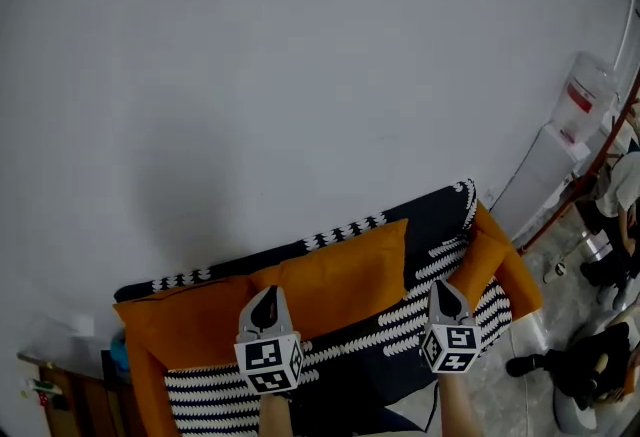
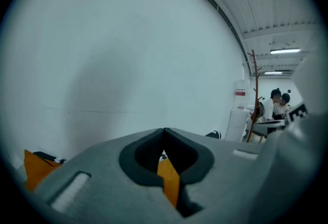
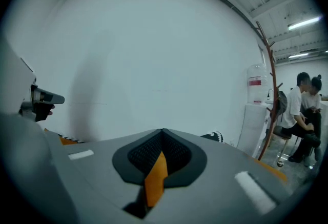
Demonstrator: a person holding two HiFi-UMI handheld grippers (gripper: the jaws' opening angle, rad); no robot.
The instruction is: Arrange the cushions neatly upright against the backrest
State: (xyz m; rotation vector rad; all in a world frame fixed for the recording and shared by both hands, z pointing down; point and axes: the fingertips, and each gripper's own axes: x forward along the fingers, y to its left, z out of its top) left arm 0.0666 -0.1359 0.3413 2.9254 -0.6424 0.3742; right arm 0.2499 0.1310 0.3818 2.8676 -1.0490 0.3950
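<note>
An orange sofa (image 1: 522, 277) under a black-and-white patterned throw (image 1: 440, 270) stands against a white wall. A long orange cushion (image 1: 345, 275) stands upright against the backrest, a second one (image 1: 185, 325) leans at the left end, and a smaller one (image 1: 480, 263) is by the right armrest. My left gripper (image 1: 266, 300) hovers in front of the long cushion with its jaws shut. My right gripper (image 1: 445, 290) is shut next to the small cushion. In both gripper views, only a strip of orange cushion (image 2: 168, 179) (image 3: 155, 177) shows behind the shut jaws; no grip is visible.
A water dispenser (image 1: 583, 97) and a reddish coat stand (image 1: 600, 150) stand right of the sofa. People sit at the far right (image 1: 612, 200). A wooden side table (image 1: 50, 395) is at the lower left. The white wall (image 1: 300, 75) rises just behind the backrest.
</note>
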